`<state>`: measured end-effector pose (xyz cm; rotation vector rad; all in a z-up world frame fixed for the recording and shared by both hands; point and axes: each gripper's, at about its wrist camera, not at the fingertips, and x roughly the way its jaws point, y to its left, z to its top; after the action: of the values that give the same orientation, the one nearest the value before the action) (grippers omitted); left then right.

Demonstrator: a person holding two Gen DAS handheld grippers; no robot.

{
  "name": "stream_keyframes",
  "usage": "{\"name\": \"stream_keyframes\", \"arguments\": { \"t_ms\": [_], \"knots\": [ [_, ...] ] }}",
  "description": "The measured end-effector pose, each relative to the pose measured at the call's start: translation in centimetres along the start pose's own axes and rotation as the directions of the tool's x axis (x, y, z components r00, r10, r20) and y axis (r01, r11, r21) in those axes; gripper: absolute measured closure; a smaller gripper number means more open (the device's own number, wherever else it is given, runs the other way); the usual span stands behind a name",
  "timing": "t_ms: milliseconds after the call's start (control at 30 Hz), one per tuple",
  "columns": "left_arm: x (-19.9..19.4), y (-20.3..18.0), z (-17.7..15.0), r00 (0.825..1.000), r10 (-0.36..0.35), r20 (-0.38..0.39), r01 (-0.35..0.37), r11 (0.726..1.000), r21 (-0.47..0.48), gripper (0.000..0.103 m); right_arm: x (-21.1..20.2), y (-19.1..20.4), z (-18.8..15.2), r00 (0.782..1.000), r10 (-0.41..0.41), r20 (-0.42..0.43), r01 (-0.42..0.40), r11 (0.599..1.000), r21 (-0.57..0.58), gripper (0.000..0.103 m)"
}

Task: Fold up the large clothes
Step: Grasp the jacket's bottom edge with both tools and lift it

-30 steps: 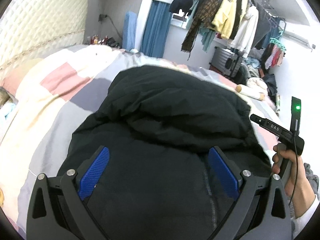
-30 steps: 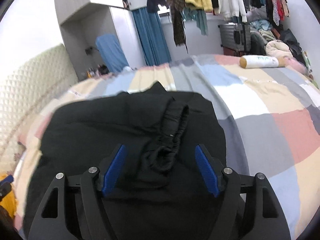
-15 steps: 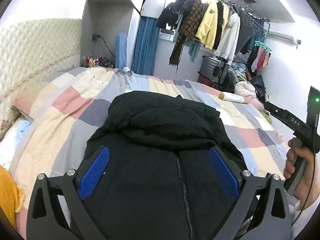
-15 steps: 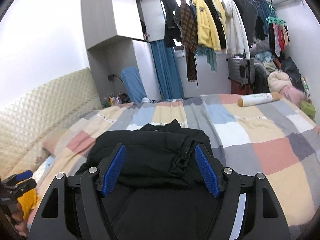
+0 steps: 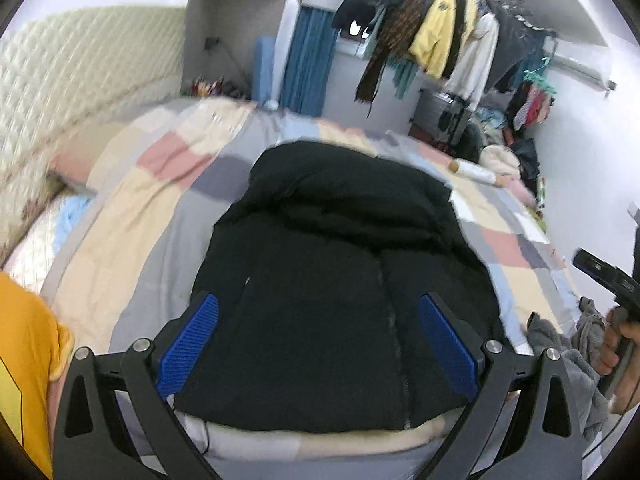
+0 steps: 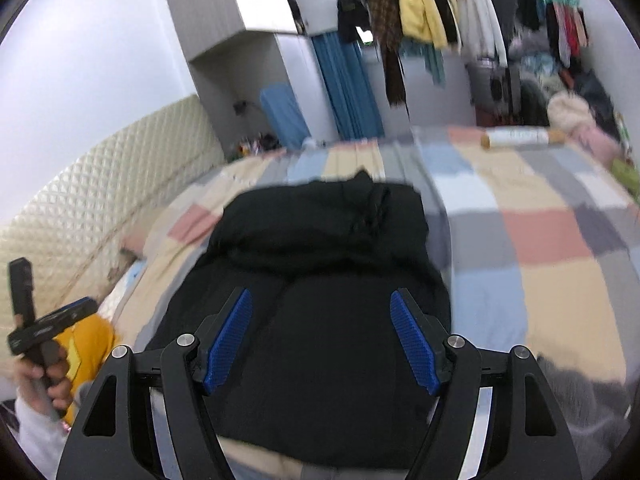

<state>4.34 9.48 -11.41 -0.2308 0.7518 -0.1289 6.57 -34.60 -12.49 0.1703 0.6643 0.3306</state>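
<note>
A black zip jacket [image 5: 340,280] lies folded on the patchwork bed cover [image 5: 144,220], its top part doubled back over the body, the zip running down the front. My left gripper [image 5: 318,344] hangs open above its near edge, nothing between the blue pads. In the right wrist view the same jacket [image 6: 320,272] lies on the bed, with a bunched sleeve cuff at its far end. My right gripper [image 6: 320,344] is open over the near half, holding nothing. Each handle shows at the other view's edge, held in a hand.
A quilted headboard [image 5: 80,72] runs along the left. Clothes hang on a rail [image 5: 440,32] at the back. A white roll [image 6: 516,136] lies on the far bed edge. Grey fabric [image 5: 568,344] sits at the near right, yellow cloth [image 5: 24,360] at the near left.
Both grippers have pulled back and risen from the jacket, which now looks smaller and shows whole on the bed. The jaws stayed open throughout.
</note>
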Motion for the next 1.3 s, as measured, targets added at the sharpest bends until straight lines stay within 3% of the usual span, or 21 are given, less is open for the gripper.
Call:
{"name": "stream_keyframes", "arguments": {
  "t_ms": [233,400,567,733,900,1033,1200,1300],
  "knots": [
    [4.2,5.5,-1.3,0.985,-0.025,-0.173,0.005,0.993,-0.116,0.003,1.8,-4.2,-2.7,0.980,0.058,-0.192,-0.034,0.992,0.122,0.032],
    [7.8,9.7,-2.7,0.949,-0.080,-0.304,0.007,0.972,-0.235,0.003,4.1,-7.5,-4.5,0.943,0.106,-0.316,-0.028,0.970,0.242,0.032],
    [10.8,12.9,-4.0,0.904,-0.156,-0.397,-0.002,0.929,-0.371,0.003,6.6,-10.5,-5.5,0.899,0.141,-0.416,0.012,0.939,0.343,0.032],
    [13.4,13.9,-5.0,0.853,-0.169,-0.494,-0.059,0.909,-0.414,0.004,9.7,-12.5,-6.3,0.836,0.174,-0.520,0.055,0.917,0.396,0.032],
    [14.8,13.9,-4.8,0.824,-0.099,-0.557,-0.123,0.929,-0.348,0.004,12.2,-14.2,-7.9,0.769,0.220,-0.600,0.099,0.886,0.452,0.032],
    [15.7,14.8,-4.8,0.807,-0.030,-0.589,-0.187,0.934,-0.304,0.004,14.0,-14.6,-9.4,0.694,0.249,-0.676,0.137,0.876,0.463,0.030],
    [17.0,15.5,-5.6,0.779,-0.004,-0.627,-0.232,0.927,-0.293,0.004,16.1,-14.4,-10.0,0.631,0.254,-0.733,0.157,0.884,0.441,0.023],
    [17.6,15.7,-6.1,0.769,-0.021,-0.639,-0.223,0.928,-0.299,0.003,17.4,-14.1,-10.4,0.570,0.253,-0.782,0.167,0.896,0.411,0.022]
  ]
}}
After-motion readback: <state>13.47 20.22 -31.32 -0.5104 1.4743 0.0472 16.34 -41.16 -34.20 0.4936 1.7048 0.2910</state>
